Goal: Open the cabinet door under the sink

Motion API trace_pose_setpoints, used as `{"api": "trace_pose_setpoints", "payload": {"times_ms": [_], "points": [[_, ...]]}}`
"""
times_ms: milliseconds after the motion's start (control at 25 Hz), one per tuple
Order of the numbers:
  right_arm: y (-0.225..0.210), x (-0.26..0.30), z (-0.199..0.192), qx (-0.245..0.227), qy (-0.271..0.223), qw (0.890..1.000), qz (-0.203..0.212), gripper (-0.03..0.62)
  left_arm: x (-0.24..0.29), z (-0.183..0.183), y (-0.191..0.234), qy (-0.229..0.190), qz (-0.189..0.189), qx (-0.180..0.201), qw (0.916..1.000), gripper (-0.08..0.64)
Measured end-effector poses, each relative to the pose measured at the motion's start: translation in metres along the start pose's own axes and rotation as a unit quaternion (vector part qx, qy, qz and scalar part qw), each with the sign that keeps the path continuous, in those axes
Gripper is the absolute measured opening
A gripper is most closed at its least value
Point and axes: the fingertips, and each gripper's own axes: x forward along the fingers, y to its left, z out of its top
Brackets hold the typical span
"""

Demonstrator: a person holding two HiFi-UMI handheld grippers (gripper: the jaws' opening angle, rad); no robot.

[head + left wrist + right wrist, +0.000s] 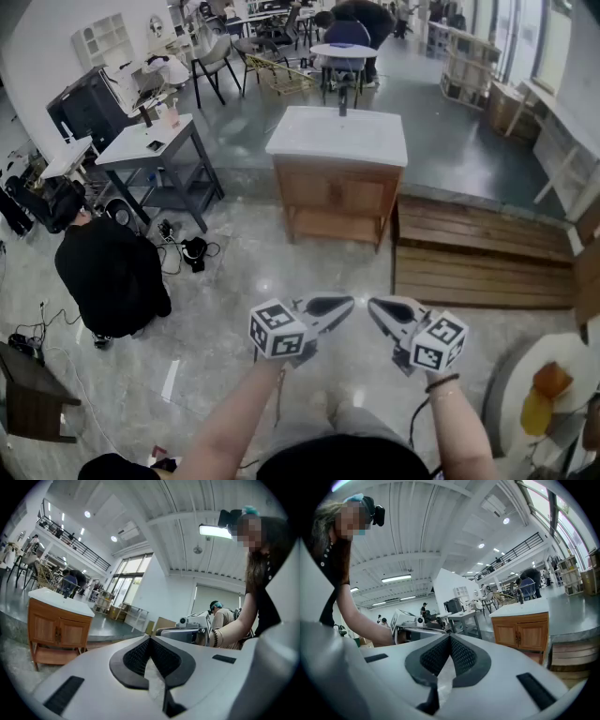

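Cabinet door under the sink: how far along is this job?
Done: nothing; the wooden sink cabinet has both doors shut. In hand: left gripper and right gripper, jaws closed and empty, held well short of it. Left: approach, grip a handle, pull.

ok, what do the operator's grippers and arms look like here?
The left gripper and right gripper match: pale grey shells tapering to black, mesh-textured pads, each with a cube of black-and-white square markers at the back. The forearms are bare, with no sleeves showing. A dark beaded bracelet is on the right wrist.
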Motion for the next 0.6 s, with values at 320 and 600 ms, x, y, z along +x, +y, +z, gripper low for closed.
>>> {"api": "trace_pose_setpoints", "payload": {"times_ms": [320,600], "points": [[-0.0027,0.004,-0.0051,-0.007,0.008,1.0,-0.003,-0.003,0.0002,-0.0011,0.0025,0.006,0.005,-0.003,1.0,0.008],[-0.0083,0.0076,-0.0012,-0.007,0.001,1.0,-0.002,-0.003,0.0068,-0.003,0.0099,0.016,0.016,0.001,0.9997,0.008]]}}
